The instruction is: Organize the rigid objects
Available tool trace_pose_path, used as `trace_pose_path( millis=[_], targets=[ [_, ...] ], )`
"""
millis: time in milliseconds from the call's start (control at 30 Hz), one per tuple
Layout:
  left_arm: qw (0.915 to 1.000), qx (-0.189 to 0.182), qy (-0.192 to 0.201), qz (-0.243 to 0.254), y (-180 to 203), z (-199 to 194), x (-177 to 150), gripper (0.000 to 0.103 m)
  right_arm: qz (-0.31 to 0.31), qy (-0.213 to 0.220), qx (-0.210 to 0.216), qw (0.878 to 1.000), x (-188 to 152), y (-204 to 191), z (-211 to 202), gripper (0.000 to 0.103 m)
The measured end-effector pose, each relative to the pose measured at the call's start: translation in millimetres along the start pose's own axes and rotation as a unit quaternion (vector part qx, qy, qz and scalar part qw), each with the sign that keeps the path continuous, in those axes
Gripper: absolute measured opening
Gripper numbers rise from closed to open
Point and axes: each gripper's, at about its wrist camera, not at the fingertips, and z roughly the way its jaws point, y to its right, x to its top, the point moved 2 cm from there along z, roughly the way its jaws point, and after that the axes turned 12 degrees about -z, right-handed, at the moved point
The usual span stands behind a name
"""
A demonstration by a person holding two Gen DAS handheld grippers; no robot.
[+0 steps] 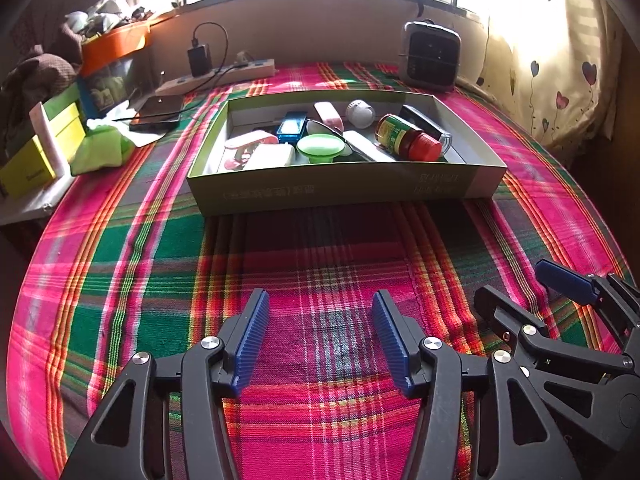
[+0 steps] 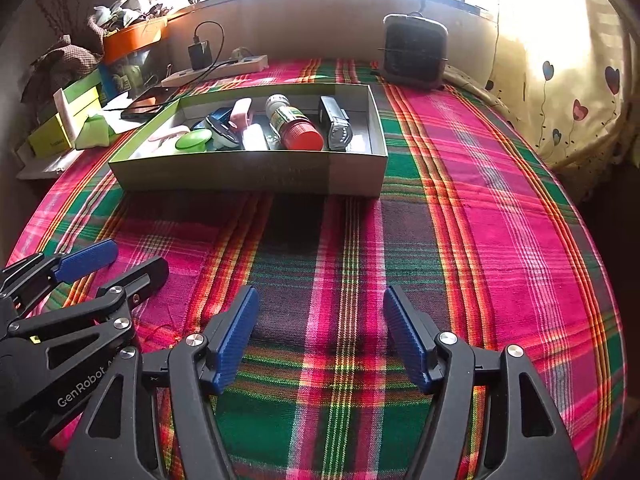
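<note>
Lower centre, left wrist view: left gripper (image 1: 318, 336) spread wide, nothing held. Lower right: right gripper (image 1: 528, 286) likewise released. Box (image 1: 332, 188) upper centre, bottle (image 1: 408, 138) and small items already inside. Loose pieces should be approached squarely, jaws level.

a bed (image 1: 320, 264) spread with a pink, green and orange plaid cloth. near the middle, resting flat on it, an open shallow cardboard box (image 1: 336, 188) holding small items. at the far edge, a white power strip (image 1: 218, 76) with a black charger (image 1: 199, 60) plugged in, a dark phone (image 1: 158, 114) just beside the box's far left corner, and a small square heater (image 1: 431, 56) standing upright to the right.
</note>
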Motion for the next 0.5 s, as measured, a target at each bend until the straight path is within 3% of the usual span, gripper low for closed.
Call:
trace_pose_path(
  millis=[500],
  targets=[
    [1.0000,0.000,0.000,0.000,0.2,-0.2,-0.3,0.054,0.003,0.001,0.000,1.000,-0.4,1.8,-0.2,0.066]
  ],
)
